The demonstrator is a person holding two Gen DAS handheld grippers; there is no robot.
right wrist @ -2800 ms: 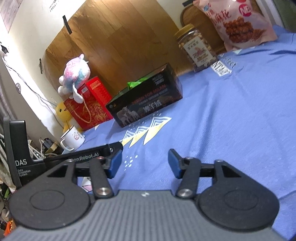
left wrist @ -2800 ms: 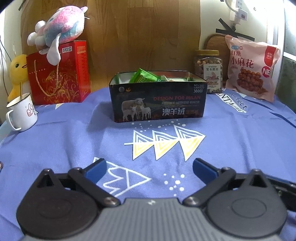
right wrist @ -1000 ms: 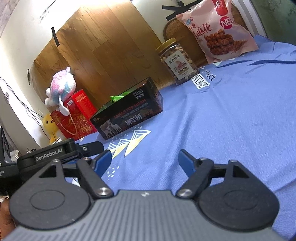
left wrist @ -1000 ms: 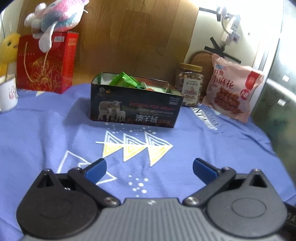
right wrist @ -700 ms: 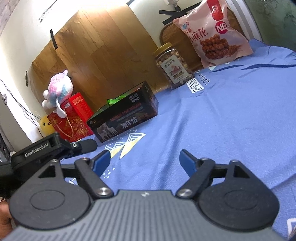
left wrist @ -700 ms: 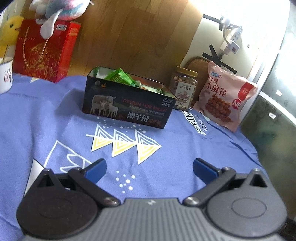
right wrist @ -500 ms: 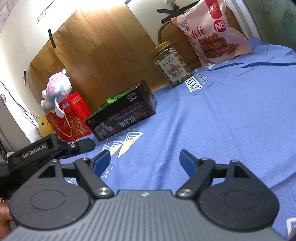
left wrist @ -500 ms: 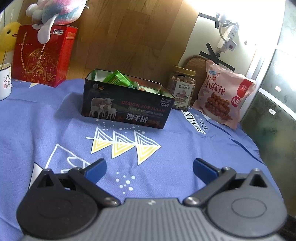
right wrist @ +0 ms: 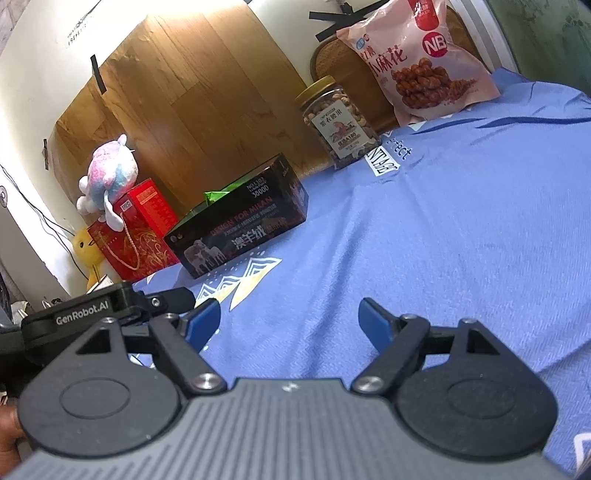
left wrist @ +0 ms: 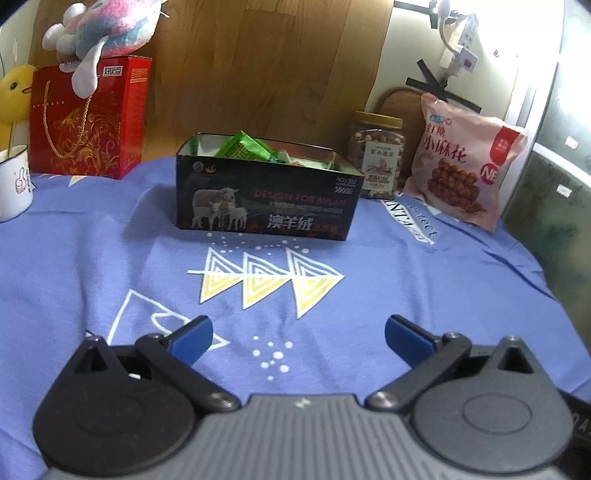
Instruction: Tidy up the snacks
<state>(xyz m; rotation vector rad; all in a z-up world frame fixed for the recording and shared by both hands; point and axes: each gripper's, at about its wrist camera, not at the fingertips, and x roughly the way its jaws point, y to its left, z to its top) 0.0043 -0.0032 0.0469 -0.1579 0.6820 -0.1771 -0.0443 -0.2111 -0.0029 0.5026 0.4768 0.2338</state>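
Observation:
A black tin box (left wrist: 266,206) with a sheep picture stands open on the blue cloth (left wrist: 110,266), with green snack packets (left wrist: 243,147) inside. It also shows in the right wrist view (right wrist: 240,232). A jar of nuts (left wrist: 376,155) and a pink snack bag (left wrist: 461,170) stand behind it to the right; both show in the right wrist view, the jar (right wrist: 340,125) and the bag (right wrist: 421,59). My left gripper (left wrist: 297,338) is open and empty, well short of the box. My right gripper (right wrist: 290,319) is open and empty over the cloth, with the left gripper's body (right wrist: 85,310) beside it.
A red gift box (left wrist: 88,118) with a plush toy (left wrist: 107,26) on top stands at the back left. A yellow duck toy (left wrist: 14,92) and a white mug (left wrist: 13,184) are at the far left. A wooden panel (left wrist: 258,74) backs the table.
Both grippers have shifted a little. In the left view the box has moved slightly right and nearer. In the right view the jar and bag have moved closer. Both grippers stay open.

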